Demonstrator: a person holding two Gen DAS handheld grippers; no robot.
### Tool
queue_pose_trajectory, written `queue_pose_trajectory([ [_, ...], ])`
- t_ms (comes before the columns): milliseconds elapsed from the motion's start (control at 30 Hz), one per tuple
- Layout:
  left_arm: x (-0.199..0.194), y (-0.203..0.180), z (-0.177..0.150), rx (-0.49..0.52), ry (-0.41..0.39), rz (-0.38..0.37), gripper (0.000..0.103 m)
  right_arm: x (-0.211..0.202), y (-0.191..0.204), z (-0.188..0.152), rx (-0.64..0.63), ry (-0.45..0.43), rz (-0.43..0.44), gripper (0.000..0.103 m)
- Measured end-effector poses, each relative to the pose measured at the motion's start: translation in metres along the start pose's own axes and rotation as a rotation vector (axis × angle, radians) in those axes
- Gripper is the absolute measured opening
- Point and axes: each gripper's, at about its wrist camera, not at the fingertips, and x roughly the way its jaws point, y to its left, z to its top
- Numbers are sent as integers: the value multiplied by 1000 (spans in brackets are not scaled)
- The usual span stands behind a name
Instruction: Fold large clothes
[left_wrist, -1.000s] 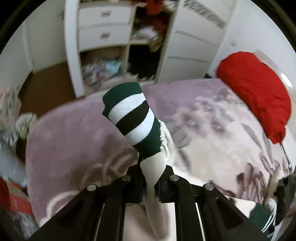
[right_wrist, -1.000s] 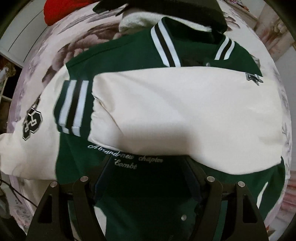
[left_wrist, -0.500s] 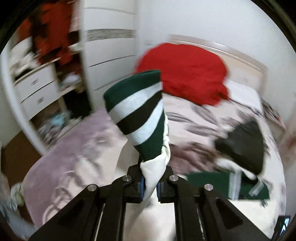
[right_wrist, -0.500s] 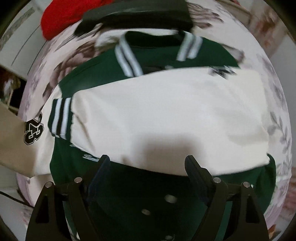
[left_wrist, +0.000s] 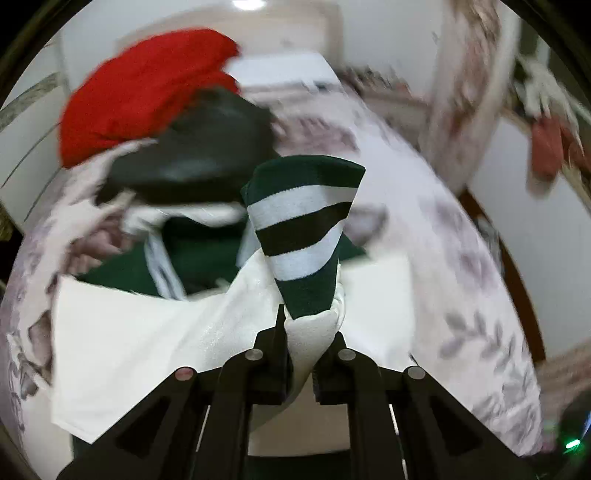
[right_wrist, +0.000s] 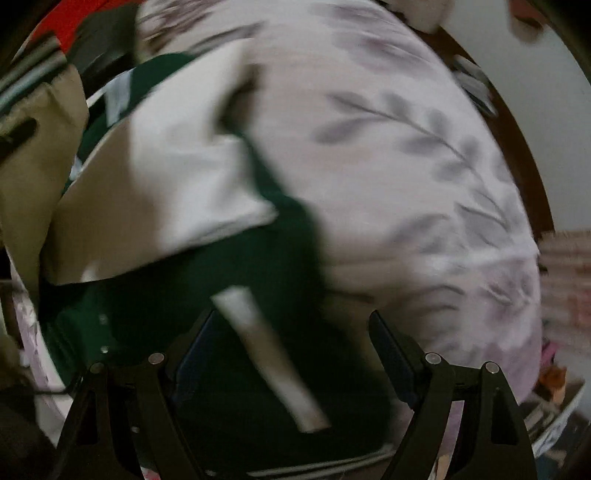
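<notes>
- Left gripper (left_wrist: 300, 354) is clamped tight on the cream sleeve (left_wrist: 314, 332) just below its green, white and black striped knit cuff (left_wrist: 303, 229), which stands up above the jaws.
- The green-and-cream varsity jacket (left_wrist: 155, 325) lies spread on the pale floral bedspread (left_wrist: 461, 295) – I'd carry the sleeve flat across the body and keep it taut before letting go.
- Right gripper (right_wrist: 291, 354) hovers jaws wide, holding nothing, over the dark green hem panel (right_wrist: 166, 314).
- Hard to read – the right view is smeared, so the pale strip (right_wrist: 269, 365) between the fingers can't be identified; the jacket's far edge is cut off.
</notes>
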Motion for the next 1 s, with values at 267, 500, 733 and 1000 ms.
queue_pose_trajectory([
  [267,20,-10,-19,24,145,77,40,-3,-74,9,109,17,125,85],
  [500,-38,55,-30,-77,68,144,90,-16,-58,48,158,66,272,85],
  [733,-29,174,-76,-227,211,424,90,-11,6,106,121,58,473,84],
  [1000,-22,251,-137,-351,323,580,90,53,94,148,-85,130,349,10],
])
